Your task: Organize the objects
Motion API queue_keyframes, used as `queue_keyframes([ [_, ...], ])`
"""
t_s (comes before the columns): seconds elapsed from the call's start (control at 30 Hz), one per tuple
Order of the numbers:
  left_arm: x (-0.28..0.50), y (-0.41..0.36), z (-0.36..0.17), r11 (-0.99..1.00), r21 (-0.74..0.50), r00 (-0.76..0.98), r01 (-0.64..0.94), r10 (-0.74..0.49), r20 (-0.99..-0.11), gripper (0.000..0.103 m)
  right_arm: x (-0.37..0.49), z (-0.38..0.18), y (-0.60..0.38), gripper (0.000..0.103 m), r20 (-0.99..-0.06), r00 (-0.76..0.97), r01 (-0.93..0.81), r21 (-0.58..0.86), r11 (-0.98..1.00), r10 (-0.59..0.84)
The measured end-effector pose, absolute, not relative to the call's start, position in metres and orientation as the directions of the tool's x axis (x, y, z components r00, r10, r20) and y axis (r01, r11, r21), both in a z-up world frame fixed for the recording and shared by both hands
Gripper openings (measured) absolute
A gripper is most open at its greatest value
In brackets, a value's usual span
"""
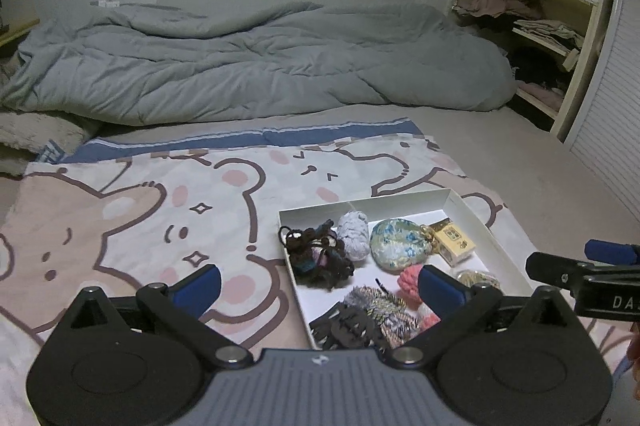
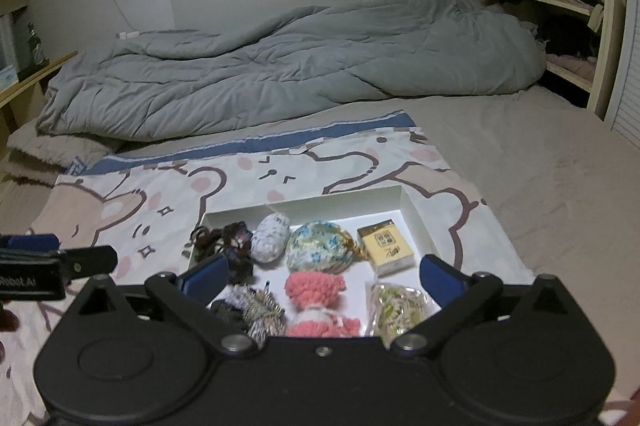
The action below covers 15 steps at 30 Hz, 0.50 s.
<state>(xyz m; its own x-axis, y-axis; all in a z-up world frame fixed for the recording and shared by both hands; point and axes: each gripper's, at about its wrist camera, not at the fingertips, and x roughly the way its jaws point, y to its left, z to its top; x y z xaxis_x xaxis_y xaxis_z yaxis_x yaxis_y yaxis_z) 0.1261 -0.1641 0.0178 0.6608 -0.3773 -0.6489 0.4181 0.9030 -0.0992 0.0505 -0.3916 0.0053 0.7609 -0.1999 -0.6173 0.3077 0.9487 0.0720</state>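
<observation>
A shallow white box [image 1: 360, 199] [image 2: 320, 203] lies on the bear-print blanket. It holds several small items: dark scrunchies [image 1: 316, 254] [image 2: 228, 246], a grey knitted scrunchie [image 1: 354, 234], a floral pouch [image 1: 398, 244] [image 2: 320, 250], a small yellow carton [image 1: 456, 242] [image 2: 388, 250], a pink knitted piece [image 2: 316, 286], a striped scrunchie [image 1: 380, 310] and a green-patterned packet [image 2: 396, 310]. My left gripper [image 1: 320, 286] hovers open over the box's left edge, nothing between its fingers. My right gripper [image 2: 323, 276] hangs open above the box's near half, also empty.
The bear-print blanket [image 1: 160, 209] covers the near part of the bed. A crumpled grey duvet [image 1: 260, 65] lies behind it. At the right stand a shelf niche with clothes [image 1: 532, 25] and a louvred door [image 1: 616, 105]. A bedside shelf with a bottle [image 2: 34, 45] is at the left.
</observation>
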Motion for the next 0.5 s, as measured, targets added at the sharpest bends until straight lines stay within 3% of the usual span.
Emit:
queue_keyframes([
  [0.5, 0.092, -0.144, 0.019, 0.908, -0.074, 0.673, 0.412, -0.358, -0.648, 0.103, 0.017, 0.007, -0.368, 0.103, -0.625, 0.75, 0.311, 0.047, 0.949, -0.215],
])
